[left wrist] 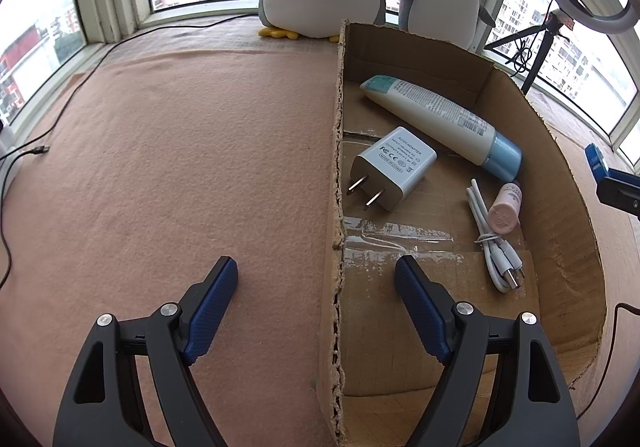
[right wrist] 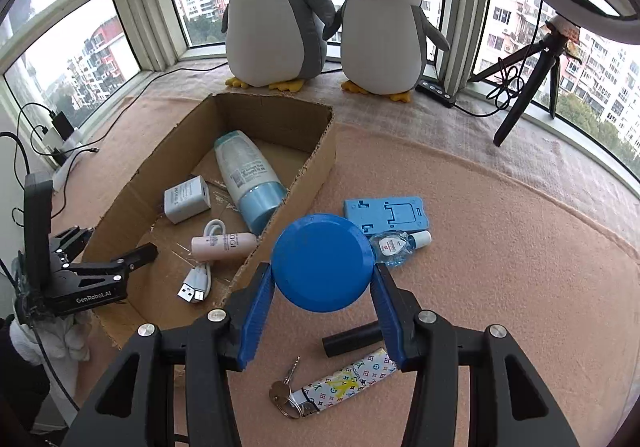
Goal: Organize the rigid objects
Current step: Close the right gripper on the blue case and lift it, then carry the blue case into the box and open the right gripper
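Note:
My right gripper (right wrist: pixel 322 289) is shut on a round blue disc (right wrist: pixel 322 263), held above the pink mat just right of the cardboard box (right wrist: pixel 320 163). Inside the box lie a white and blue tube (left wrist: pixel 440 119), a white power adapter (left wrist: pixel 394 167), a pink bottle (left wrist: pixel 505 209) and a coiled white cable (left wrist: pixel 496 251). My left gripper (left wrist: pixel 316 273) is open and empty, with one finger on each side of the box's left wall (left wrist: pixel 338 167).
On the mat right of the box lie a blue phone stand (right wrist: pixel 388 215), a small clear bottle (right wrist: pixel 396 245), a black cylinder (right wrist: pixel 352 339) and a patterned key strap (right wrist: pixel 344 383). Two plush penguins (right wrist: pixel 276 11) and a ring-light tripod (right wrist: pixel 532 79) stand by the windows.

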Available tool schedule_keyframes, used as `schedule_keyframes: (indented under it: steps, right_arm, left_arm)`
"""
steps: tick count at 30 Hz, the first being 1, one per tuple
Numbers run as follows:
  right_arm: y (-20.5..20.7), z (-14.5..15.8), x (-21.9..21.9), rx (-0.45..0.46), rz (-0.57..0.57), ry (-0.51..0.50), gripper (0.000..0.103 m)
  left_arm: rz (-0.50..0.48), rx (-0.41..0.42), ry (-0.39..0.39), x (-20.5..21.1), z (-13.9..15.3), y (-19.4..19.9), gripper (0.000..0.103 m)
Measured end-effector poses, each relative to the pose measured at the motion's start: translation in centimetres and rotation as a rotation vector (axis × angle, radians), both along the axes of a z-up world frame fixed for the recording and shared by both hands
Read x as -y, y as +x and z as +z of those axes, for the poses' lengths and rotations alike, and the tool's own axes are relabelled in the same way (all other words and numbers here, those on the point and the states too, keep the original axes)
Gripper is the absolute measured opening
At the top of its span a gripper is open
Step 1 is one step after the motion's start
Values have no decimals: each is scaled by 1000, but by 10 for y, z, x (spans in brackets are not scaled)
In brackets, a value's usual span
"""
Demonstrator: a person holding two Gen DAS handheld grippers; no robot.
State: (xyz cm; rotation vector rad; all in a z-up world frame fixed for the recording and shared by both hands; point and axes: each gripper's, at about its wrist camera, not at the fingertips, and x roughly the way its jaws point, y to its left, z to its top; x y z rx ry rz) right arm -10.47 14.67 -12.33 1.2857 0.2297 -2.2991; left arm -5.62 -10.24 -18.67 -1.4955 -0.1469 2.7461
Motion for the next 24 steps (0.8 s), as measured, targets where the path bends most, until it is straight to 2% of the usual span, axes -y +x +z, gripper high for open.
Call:
schedule_keyframes:
  steps: [4,9,24]
  right_arm:
    - [2,19,20,-30,43,-34,45]
    - [0,27,48,-27,89,-72,45]
    - [-8,8,99,7,152,-43,45]
  left_arm:
    - [0,0,0,0,0,0,82]
    - [0,0,0,0,0,0,82]
    - [0,0,0,1,0,0,82]
